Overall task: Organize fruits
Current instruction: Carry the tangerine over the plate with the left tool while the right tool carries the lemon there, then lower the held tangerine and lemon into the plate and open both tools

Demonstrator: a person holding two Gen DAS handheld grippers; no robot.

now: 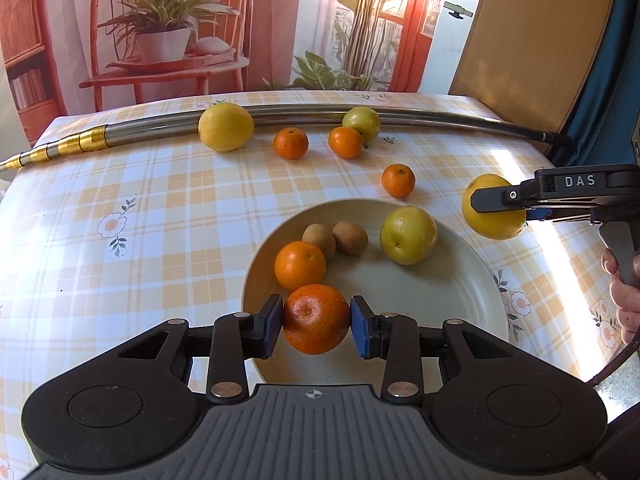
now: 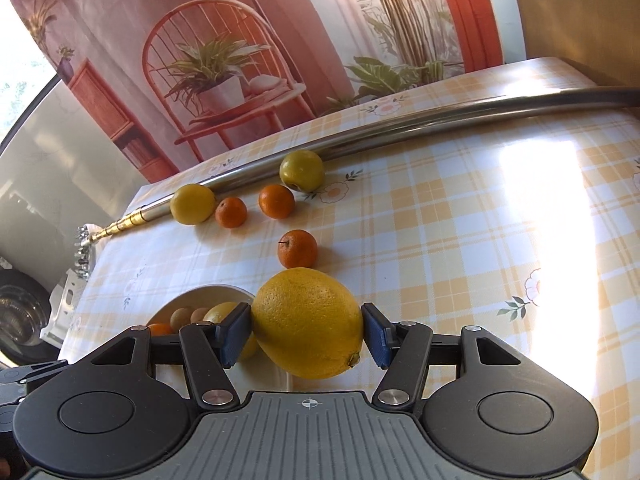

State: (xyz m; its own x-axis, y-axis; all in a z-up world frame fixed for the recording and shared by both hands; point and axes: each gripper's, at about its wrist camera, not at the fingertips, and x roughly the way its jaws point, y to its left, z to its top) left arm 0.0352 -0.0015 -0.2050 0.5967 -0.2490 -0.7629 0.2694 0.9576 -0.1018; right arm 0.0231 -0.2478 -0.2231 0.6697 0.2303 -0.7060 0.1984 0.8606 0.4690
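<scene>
Tablecloth (image 1: 160, 208): glossy checked vinyl. Pole (image 1: 304, 114): polished metal. Plate (image 1: 400, 292): matt cream. Held lemon (image 2: 308, 322): pebbled, shiny rind.

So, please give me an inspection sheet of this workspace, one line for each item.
Surface: table under a checked floral cloth.
Job's things: plate holding an orange, two kiwis, a greenish apple; five fruits loose on the cloth.
Clutter: metal telescopic pole along the far edge.
Grippers: left claw shut on a mandarin; right claw shut on a lemon.
Cables: black cable near the hand.
Surroundings: printed backdrop.
</scene>
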